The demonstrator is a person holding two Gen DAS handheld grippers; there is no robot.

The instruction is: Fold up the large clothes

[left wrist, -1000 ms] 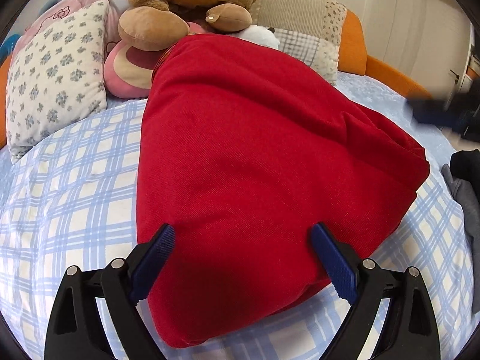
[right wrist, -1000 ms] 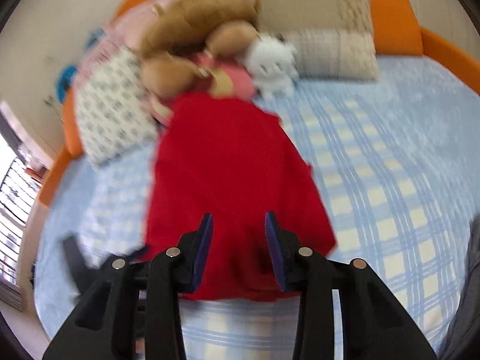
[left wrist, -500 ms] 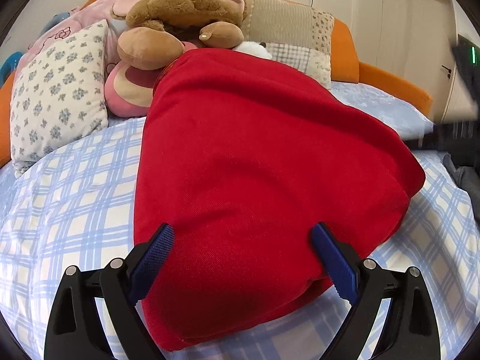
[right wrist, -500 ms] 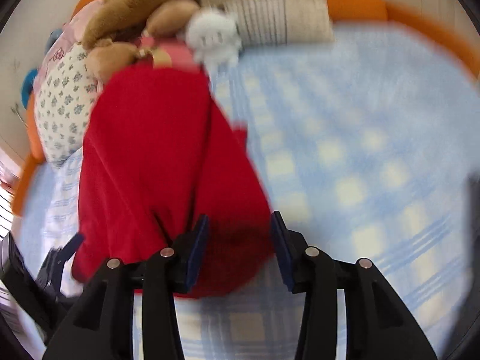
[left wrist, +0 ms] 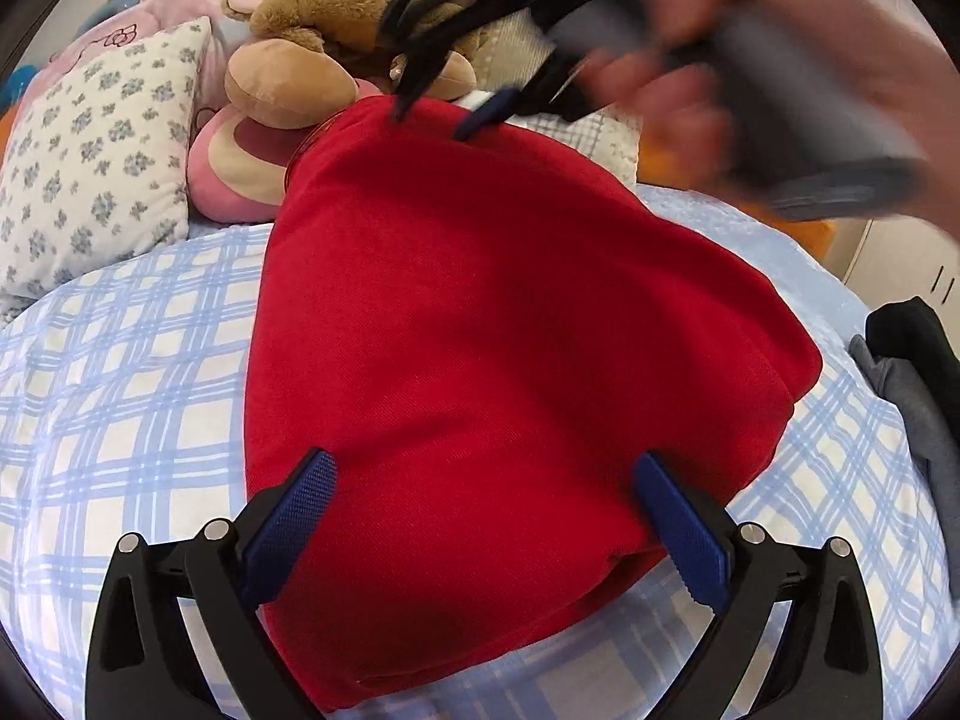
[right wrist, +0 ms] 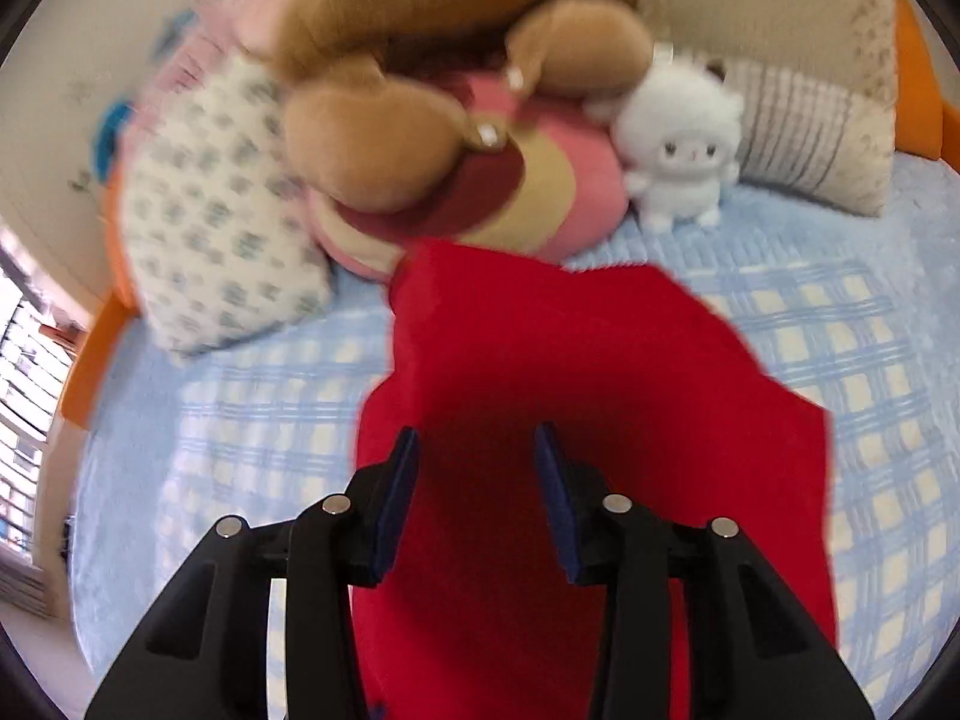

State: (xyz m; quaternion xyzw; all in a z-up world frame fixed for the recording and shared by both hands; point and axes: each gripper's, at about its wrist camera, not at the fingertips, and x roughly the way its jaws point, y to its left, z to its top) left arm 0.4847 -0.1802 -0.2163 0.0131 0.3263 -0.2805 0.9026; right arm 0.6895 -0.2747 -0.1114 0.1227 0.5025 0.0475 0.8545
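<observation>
Folding red garment (left wrist: 480,330), bundle lying mid-bed on blue plaid sheet (left wrist: 120,390), far end touching plush pile by headboard.

Left wrist view: left gripper (left wrist: 480,528) spread wide and opening, near end of red garment between jaws, pads not pressing. Right gripper (left wrist: 444,114) blurred at far end of garment, tips at top edge; grip unclear here. Person's hand (left wrist: 750,60) blurred above. Dark clothes (left wrist: 912,372) at right bed edge.

Right wrist view: right gripper (right wrist: 474,480) part spread, closing, over red cloth, nothing pinched. Brown plush bear (right wrist: 420,90), white plush (right wrist: 678,144), floral pillow (right wrist: 216,210) along head edge.

Risk: fast, blurred right gripper could snag bear or drag fold open; loose left end could slip, bundle unrolling. Soft, springy bed, orange frame (right wrist: 924,90), window at left.
</observation>
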